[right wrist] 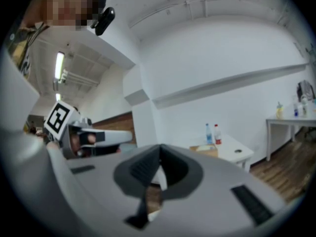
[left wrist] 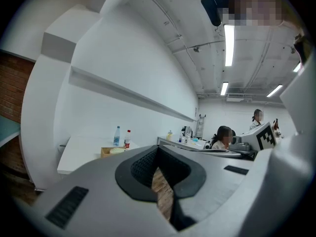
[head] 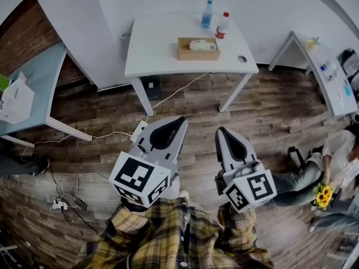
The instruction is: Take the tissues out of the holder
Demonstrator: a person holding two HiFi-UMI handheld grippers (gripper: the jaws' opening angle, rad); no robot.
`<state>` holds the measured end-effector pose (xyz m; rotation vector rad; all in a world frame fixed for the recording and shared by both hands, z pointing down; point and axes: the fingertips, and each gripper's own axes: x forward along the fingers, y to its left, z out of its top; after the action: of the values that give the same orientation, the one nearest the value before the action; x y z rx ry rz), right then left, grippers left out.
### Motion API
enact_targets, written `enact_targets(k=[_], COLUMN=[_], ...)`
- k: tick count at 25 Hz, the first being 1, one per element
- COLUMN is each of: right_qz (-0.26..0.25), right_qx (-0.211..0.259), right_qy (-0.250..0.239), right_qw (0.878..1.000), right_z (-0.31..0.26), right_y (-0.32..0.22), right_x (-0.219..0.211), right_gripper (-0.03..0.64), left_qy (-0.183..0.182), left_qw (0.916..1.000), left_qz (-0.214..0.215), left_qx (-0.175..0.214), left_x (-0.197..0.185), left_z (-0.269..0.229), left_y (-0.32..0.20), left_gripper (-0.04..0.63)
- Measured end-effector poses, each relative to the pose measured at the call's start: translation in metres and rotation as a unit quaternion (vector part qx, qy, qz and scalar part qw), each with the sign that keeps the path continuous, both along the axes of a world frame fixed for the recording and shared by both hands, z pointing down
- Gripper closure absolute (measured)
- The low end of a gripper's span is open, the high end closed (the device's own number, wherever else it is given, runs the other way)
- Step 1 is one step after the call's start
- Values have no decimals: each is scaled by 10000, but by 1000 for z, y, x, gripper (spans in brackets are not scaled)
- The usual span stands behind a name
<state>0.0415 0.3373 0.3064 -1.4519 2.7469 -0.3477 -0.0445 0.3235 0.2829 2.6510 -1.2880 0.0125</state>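
Head view: left tool [head: 180,118], right tool [head: 220,129], both closed, empty; one tissue holder [head: 198,50], two bottles [head: 207,14] [head: 222,26] on table [head: 157,43].

The far table [head: 162,49] looked smooth, matt white. Its holder [head: 198,55] looked plain brown wood, the floor [head: 185,97] worn wooden planks, the far-left wall [head: 22,32] rough brick.

Far table: the tissues [head: 198,45] in the holder [head: 198,49] appear only as a pale patch, too small for you to count sheets. The labels on the clear bottle [head: 207,14] and the red-capped bottle [head: 222,25] cannot be read. Near: the lower edge cuts off your plaid sleeves [head: 140,234], and your hands lie hidden behind the left gripper [head: 180,119] and the right gripper [head: 220,130]. Right: the edge crops the seated person [head: 342,150].
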Motion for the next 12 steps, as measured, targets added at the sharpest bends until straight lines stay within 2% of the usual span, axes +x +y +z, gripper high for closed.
enact_targets(k=[12], right_qz=[218], right_qx=[102], right_qy=[145], right_qw=[9996], right_z=[-9], right_y=[-140], right_x=[-22], right_gripper=[606], left_qy=[-33], left_qw=[9988], left_qz=[481], left_qx=[37], left_x=[-5], left_z=[-4], left_y=[-137], left_gripper=[575])
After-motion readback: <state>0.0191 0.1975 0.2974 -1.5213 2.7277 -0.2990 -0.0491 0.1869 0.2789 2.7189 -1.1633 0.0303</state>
